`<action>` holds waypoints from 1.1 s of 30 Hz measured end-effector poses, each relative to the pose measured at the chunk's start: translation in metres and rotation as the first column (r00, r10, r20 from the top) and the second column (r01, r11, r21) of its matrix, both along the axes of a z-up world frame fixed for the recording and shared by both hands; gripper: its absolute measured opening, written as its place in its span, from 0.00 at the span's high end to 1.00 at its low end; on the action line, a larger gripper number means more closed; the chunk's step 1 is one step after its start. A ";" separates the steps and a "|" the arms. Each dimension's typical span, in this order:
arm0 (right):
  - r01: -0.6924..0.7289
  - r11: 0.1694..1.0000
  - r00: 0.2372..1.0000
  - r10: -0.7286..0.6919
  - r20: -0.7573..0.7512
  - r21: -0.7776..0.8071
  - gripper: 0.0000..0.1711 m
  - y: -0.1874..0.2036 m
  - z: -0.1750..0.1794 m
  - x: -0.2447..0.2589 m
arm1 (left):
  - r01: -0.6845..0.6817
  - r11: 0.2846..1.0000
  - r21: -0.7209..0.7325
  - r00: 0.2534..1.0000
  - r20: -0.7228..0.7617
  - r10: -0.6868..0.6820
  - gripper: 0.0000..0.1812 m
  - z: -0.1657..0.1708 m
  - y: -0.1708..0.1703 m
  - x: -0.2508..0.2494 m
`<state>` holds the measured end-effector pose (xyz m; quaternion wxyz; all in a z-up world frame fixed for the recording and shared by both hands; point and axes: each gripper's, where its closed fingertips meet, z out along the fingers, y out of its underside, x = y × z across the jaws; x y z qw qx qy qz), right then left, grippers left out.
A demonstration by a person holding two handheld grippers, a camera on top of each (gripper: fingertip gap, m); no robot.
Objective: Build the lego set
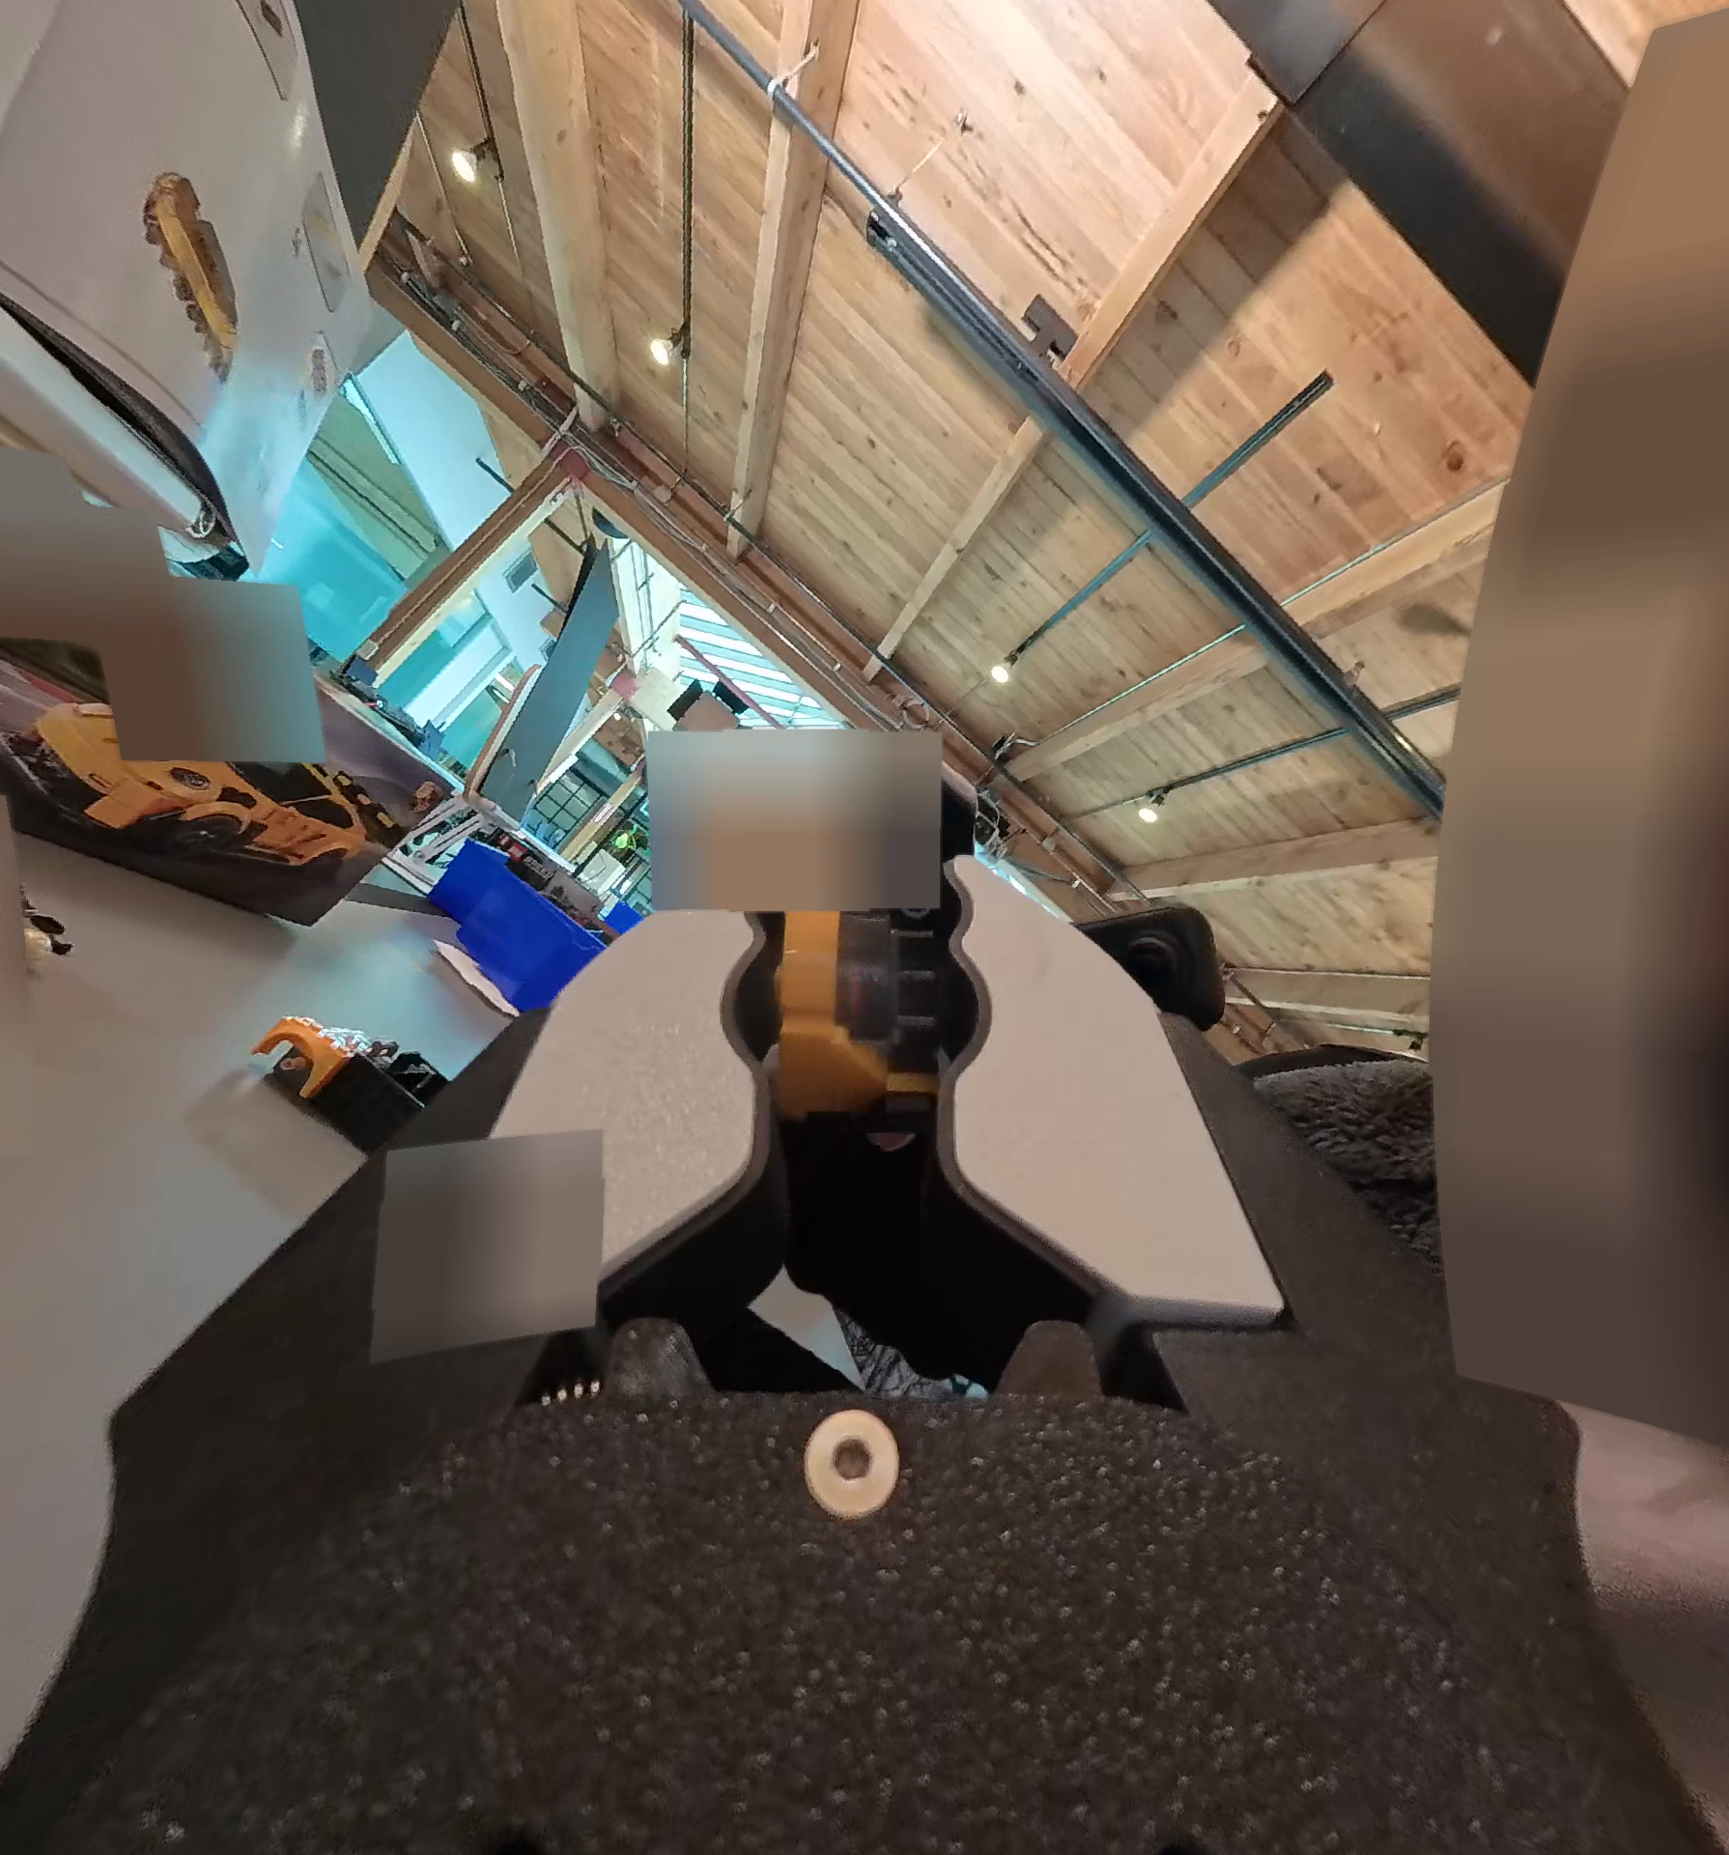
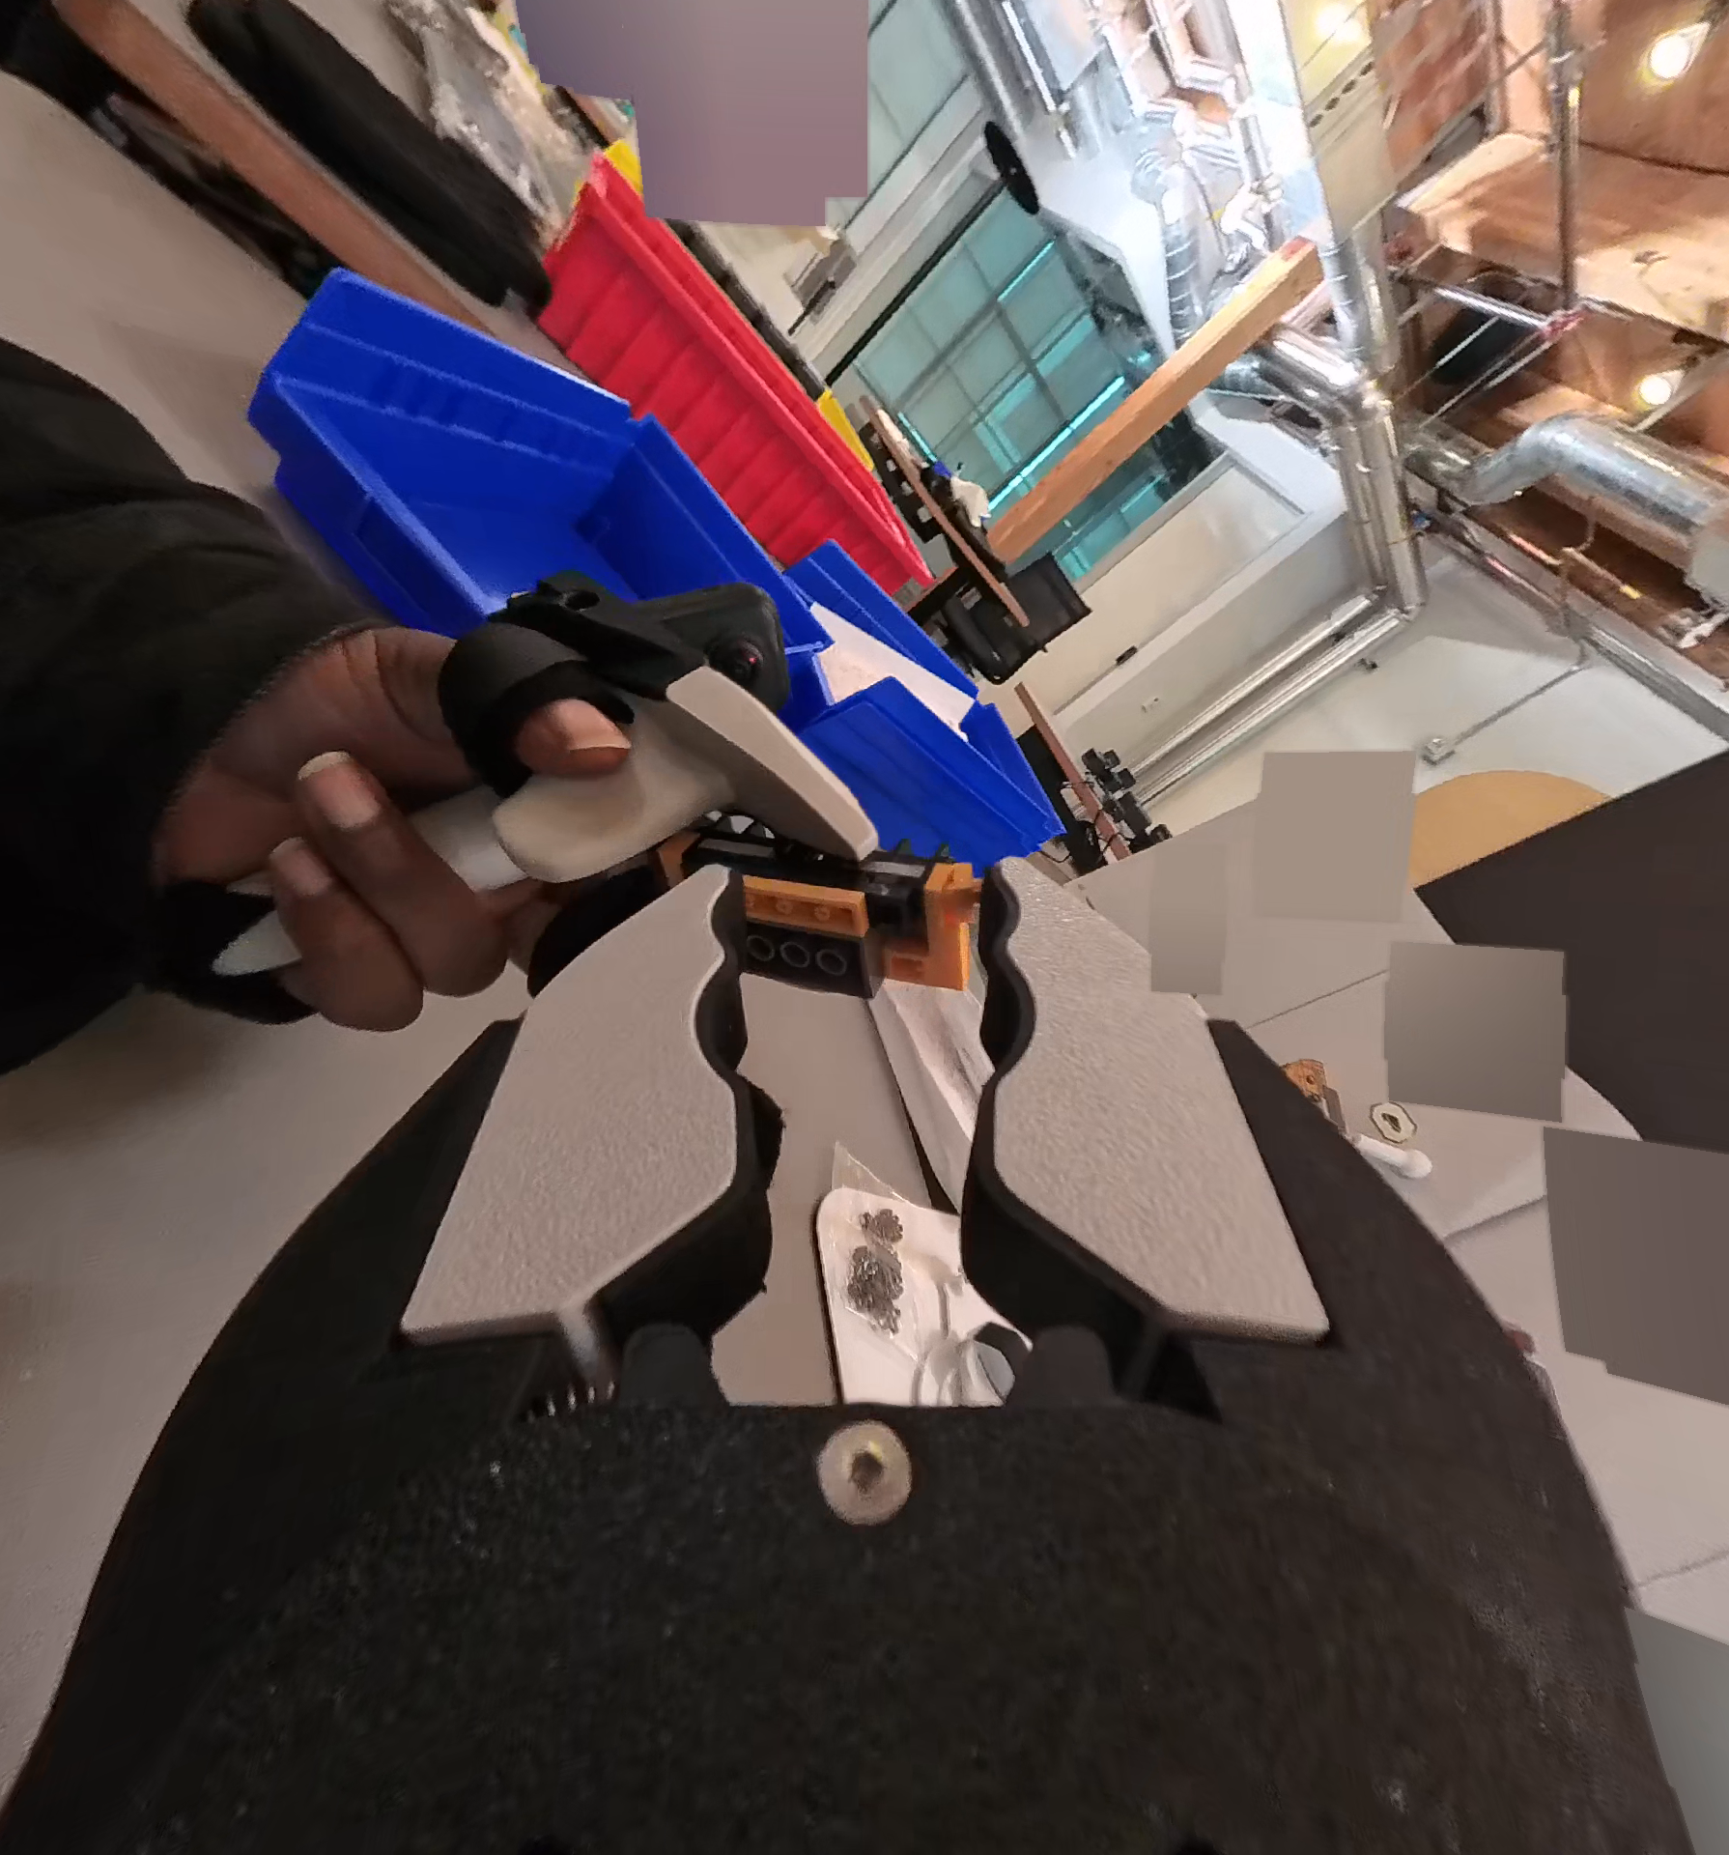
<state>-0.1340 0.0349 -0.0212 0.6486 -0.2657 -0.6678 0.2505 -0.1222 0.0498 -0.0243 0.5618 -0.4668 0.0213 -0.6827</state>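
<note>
An orange and black lego assembly [image 1: 855, 1014] sits between the grey fingers of my left gripper [image 1: 850, 954], which is shut on it and holds it up in the air. In the right wrist view the same assembly [image 2: 840, 929] lies between the tips of my right gripper [image 2: 855, 888], which closes on its two ends. A hand [image 2: 359, 833] holds the left gripper there, and one of its grey fingers [image 2: 780, 763] lies across the top of the assembly. The assembly's far side is hidden.
A second orange and black lego piece [image 1: 339, 1064] lies on the grey table [image 1: 188, 1004]. The set's box [image 1: 208, 803] lies behind it. Blue bins [image 2: 459, 472] and a red bin [image 2: 720, 371] stand at the back. A clear bag of small parts [image 2: 891, 1275] lies below my right gripper. Only a small space, under 4 cm, lies between the two pairs of fingers.
</note>
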 end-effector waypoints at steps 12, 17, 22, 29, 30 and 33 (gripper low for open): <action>0.040 0.997 0.993 -0.046 -0.109 -0.060 0.75 0.001 -0.001 -0.003 | -0.010 1.000 -0.021 0.998 0.064 0.011 0.84 0.001 0.002 -0.006; 0.055 0.997 0.991 -0.062 -0.120 -0.060 0.76 0.002 -0.002 -0.003 | -0.018 0.999 -0.026 0.998 0.057 0.020 0.84 -0.001 0.003 -0.007; 0.069 0.996 0.991 -0.076 -0.112 -0.062 0.76 0.004 -0.006 -0.002 | -0.032 0.999 -0.032 0.999 0.036 0.033 0.84 -0.004 0.005 -0.007; 0.065 0.993 0.996 -0.072 -0.062 -0.099 0.76 0.010 -0.007 0.005 | -0.096 0.995 0.019 0.989 -0.116 0.097 0.85 -0.008 0.008 -0.004; 0.048 0.986 0.995 -0.062 -0.084 -0.160 0.76 0.012 -0.002 0.009 | -0.128 0.991 0.047 0.978 -0.161 0.134 0.85 -0.008 0.008 -0.003; -0.026 0.922 0.997 -0.004 -0.077 -0.387 0.77 0.021 0.004 0.025 | -0.200 0.966 0.166 0.910 -0.335 0.246 0.85 -0.012 0.007 0.000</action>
